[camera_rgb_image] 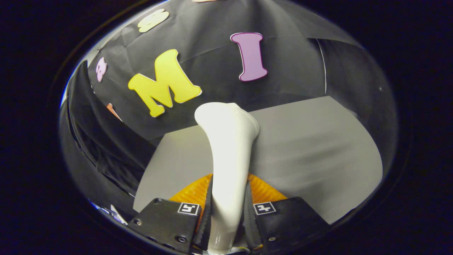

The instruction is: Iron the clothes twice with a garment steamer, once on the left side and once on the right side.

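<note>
Lighting, as we find it: dim overall, with the booth wall (pixel 219 63) dark and its creases just showing. Brightest item: the white garment steamer (pixel 228 148), softly lit from above and the front, with a mild sheen along its handle and no hard glare. The grey table (pixel 311 148) is evenly lit and slightly smeared by blur. We note strong fisheye bending toward the rim and darkening there. The gripper (pixel 226 219), its fingers pressed on the steamer's handle, sits in shadow, reasonably sharp.
</note>
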A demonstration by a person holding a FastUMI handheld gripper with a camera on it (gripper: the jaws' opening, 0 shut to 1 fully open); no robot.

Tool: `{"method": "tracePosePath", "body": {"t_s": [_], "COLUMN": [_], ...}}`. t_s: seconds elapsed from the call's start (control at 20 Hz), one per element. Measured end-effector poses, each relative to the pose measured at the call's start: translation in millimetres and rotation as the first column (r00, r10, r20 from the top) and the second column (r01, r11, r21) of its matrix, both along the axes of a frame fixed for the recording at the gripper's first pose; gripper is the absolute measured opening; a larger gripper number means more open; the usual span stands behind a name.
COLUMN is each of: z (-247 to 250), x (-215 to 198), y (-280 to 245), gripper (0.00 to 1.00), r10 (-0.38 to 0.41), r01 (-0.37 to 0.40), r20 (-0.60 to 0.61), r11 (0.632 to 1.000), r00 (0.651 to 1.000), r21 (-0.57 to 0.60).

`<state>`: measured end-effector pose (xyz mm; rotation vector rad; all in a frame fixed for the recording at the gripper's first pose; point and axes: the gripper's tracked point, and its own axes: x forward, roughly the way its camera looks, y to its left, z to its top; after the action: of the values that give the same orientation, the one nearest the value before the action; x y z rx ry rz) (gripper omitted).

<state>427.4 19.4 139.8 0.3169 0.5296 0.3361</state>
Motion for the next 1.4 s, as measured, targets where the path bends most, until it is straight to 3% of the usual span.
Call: {"method": "tracePosePath", "body": {"t_s": [0.4,0.7,1.05,1.4], "z": [44,111,197,251], "x": [-55,-118,-196,-235], "y": [16,54,108,197], "gripper": [0.38,0.38,0.38,0.38], "r10": [-0.015,-0.044,-0.065,-0.04], "r01": [0.023,0.058,0.142,0.183], "r20": [0.137,0.285,0.496,0.61], "r11": [0.998,0.998,0.983,0.967], "r00": [0.99,0.958,0.866,0.791], "r21": [-0.053,-0.04,-0.119,-0.175]}}
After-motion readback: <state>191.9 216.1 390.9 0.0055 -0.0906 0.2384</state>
